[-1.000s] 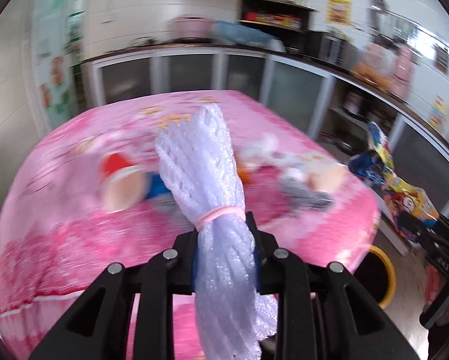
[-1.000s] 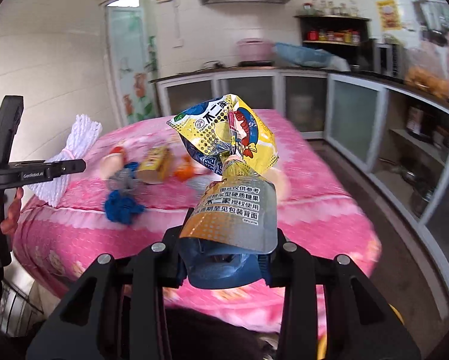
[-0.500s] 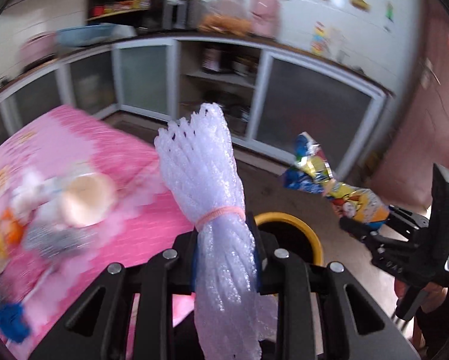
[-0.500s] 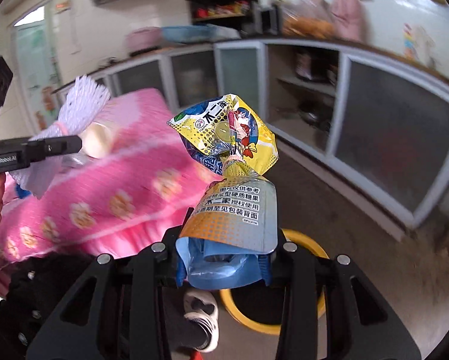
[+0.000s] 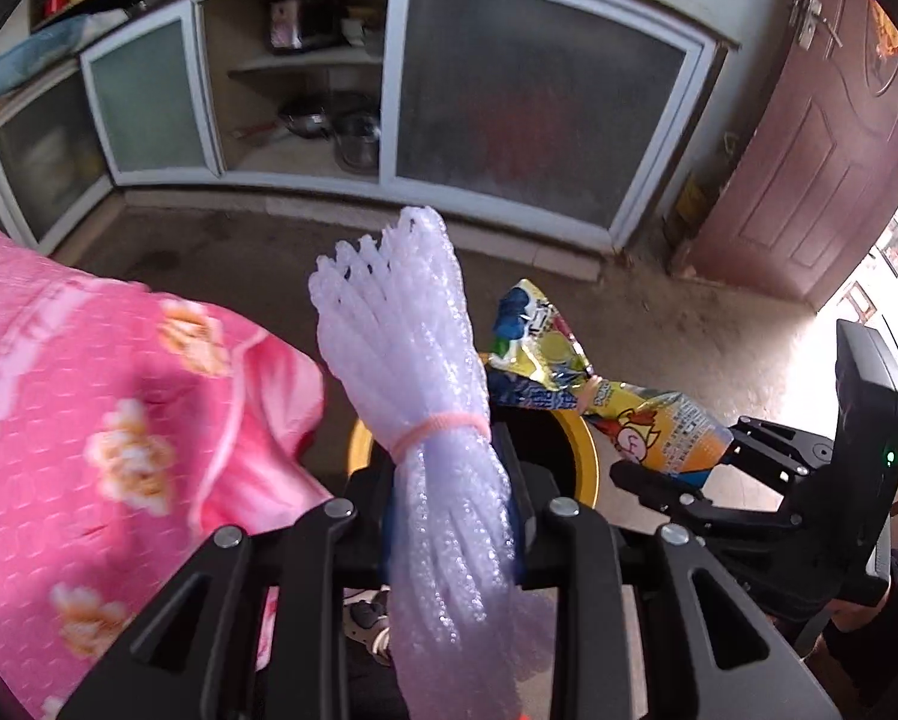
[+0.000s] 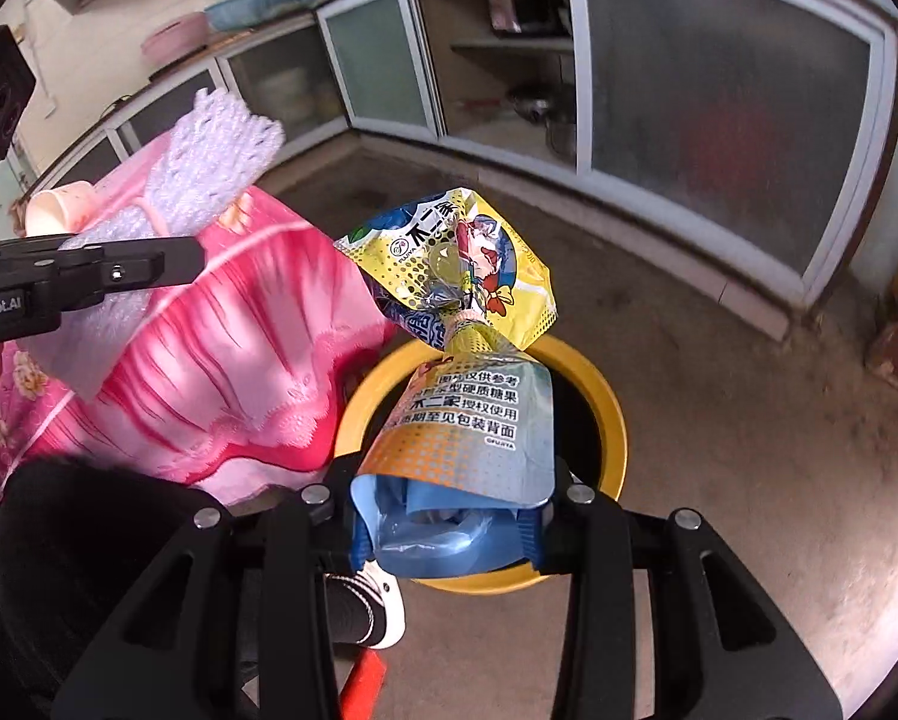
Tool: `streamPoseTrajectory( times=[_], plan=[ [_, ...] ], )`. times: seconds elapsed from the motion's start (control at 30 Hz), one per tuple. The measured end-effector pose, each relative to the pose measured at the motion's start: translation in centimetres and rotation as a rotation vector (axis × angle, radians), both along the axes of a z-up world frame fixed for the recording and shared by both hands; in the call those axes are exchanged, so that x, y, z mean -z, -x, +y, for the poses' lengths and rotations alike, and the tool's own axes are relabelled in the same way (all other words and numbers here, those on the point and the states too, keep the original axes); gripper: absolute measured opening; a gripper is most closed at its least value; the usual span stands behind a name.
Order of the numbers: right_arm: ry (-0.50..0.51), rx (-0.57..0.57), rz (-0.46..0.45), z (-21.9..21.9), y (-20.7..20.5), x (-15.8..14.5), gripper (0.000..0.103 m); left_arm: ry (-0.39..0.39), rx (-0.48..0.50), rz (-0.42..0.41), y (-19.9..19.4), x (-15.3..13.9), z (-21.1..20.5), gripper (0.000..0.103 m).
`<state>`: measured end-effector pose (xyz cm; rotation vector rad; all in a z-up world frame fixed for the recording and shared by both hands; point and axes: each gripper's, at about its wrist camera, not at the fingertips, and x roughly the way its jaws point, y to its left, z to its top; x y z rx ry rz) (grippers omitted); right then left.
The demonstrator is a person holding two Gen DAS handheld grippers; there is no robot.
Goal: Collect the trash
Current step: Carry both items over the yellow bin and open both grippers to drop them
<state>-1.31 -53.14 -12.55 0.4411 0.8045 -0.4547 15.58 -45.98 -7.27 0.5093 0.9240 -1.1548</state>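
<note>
Yellow bin (image 6: 614,420) waited below while the left claw (image 5: 449,516) pinched foam net (image 5: 407,324), the right claw (image 6: 443,531) pinched a candy bag (image 6: 467,414); dropping looked next.

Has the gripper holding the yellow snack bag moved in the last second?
Yes. The right gripper, shut on the crumpled yellow snack bag, swung away from the pink-covered table and now hangs over the yellow-rimmed bin on the floor.

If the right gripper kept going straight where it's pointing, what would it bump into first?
Probably the yellow bin. The right gripper, holding a candy bag, points down at its dark opening, though how far off is unclear.
</note>
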Motion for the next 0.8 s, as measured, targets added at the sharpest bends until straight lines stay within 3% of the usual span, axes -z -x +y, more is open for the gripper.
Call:
streamPoseTrajectory(
  times=[0.43,0.5,0.53,0.6,0.8],
  plan=[
    [-0.09,0.027,0.116,-3.4,-1.8,5.1,0.039,-0.105,0.012,0.048,-1.0,6.2,-4.3,0.03],
    [-0.084,0.04,0.135,-3.6,-1.8,5.5,0.053,-0.104,0.004,0.05,-1.1,6.4,-4.7,0.043],
    [-0.075,0.05,0.136,-3.7,-1.7,5.5,0.064,-0.102,-0.013,0.045,-1.3,6.5,-4.7,0.05],
    [-0.068,0.057,0.141,-3.7,-1.4,5.4,0.068,-0.085,-0.047,0.023,-1.5,6.1,-4.5,0.094],
    [0.023,0.1,0.188,-2.9,1.0,4.3,0.067,-0.011,-0.05,0.027,-1.2,4.2,-3.6,0.095]
  ],
)
